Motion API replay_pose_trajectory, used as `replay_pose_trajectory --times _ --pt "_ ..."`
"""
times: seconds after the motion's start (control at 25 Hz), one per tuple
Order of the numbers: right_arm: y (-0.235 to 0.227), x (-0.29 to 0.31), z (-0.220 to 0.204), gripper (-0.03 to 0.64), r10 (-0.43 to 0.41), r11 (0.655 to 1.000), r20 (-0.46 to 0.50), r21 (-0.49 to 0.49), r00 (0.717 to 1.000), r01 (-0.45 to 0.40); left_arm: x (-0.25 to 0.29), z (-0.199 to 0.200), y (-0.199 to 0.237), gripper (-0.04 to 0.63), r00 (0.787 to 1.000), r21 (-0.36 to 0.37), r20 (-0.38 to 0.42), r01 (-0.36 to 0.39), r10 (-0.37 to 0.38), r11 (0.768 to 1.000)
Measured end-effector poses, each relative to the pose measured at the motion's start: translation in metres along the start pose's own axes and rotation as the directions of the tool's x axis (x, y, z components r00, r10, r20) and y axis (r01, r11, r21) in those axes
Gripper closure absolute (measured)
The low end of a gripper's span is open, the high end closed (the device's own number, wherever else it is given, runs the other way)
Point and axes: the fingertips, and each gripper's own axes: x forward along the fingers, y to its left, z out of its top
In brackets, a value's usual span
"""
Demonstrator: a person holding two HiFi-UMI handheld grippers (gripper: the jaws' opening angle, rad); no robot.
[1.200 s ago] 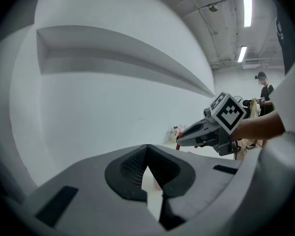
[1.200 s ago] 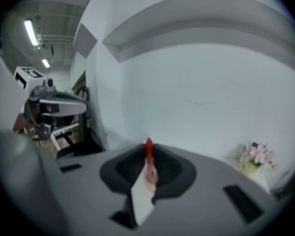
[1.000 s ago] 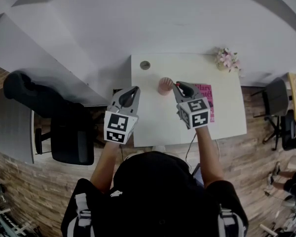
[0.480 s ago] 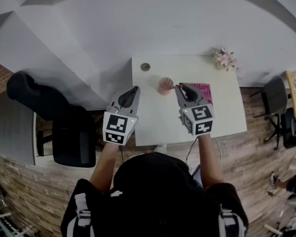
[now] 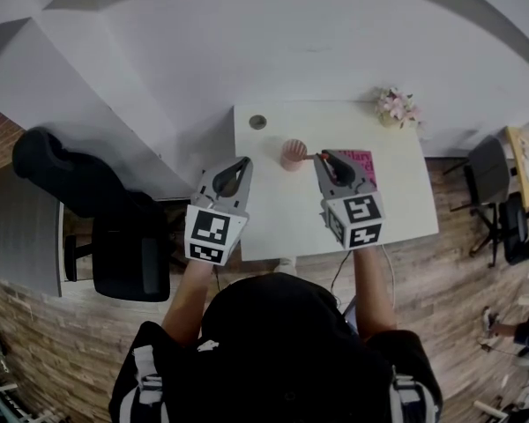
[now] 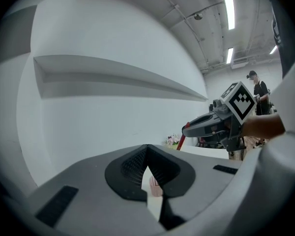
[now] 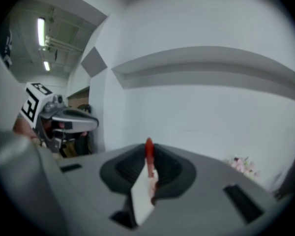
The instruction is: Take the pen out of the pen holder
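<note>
White wall backs a white desk [image 5: 278, 214], seen from above. The red pen [image 7: 148, 154] stands upright in the right gripper [image 7: 149, 162], whose jaws are clamped on its shaft, with the rounded red end rising just above the pads. From above, the pen sits just right of the pink holder [image 5: 292, 154], which stands near the desk's back edge, left of middle. In the left gripper view the pen hangs down from the right gripper's tips, and its lower end is hidden behind the left gripper's own body. No view shows whether that end is clear of the holder's rim.

The left gripper [image 6: 147, 152] holds nothing. Its jaws meet at the tips, and the holder shows through the narrow gap below them. It hangs over the desk's left front part, apart from the holder. Both forearms reach forward from the person at the front edge. Both grippers point toward the wall, marker cubes up, with the holder between their tips and nearer the right one.

A pink sheet [image 5: 364, 159] lies under and beside the right gripper. Flowers [image 5: 395, 107] stand at the back right corner and a round grommet [image 5: 257, 122] sits near the back left corner. A black chair [image 5: 123, 245] stands left of the desk.
</note>
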Motion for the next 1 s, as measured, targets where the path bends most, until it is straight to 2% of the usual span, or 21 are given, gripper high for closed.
replay_pose_trajectory --times 0.44,1.0 --pt "0.006 -0.012 0.003 0.541 -0.022 1.0 0.015 -0.009 1.0 0.022 -0.006 0.002 -0.004 0.575 1.0 0.011 0.01 0.012 -0.012 1.0" --pt "0.009 -0.012 0.0 0.541 -0.027 0.999 0.001 -0.032 1.0 0.027 -0.003 -0.001 -0.007 0.575 1.0 -0.011 0.008 0.023 -0.023 1.0"
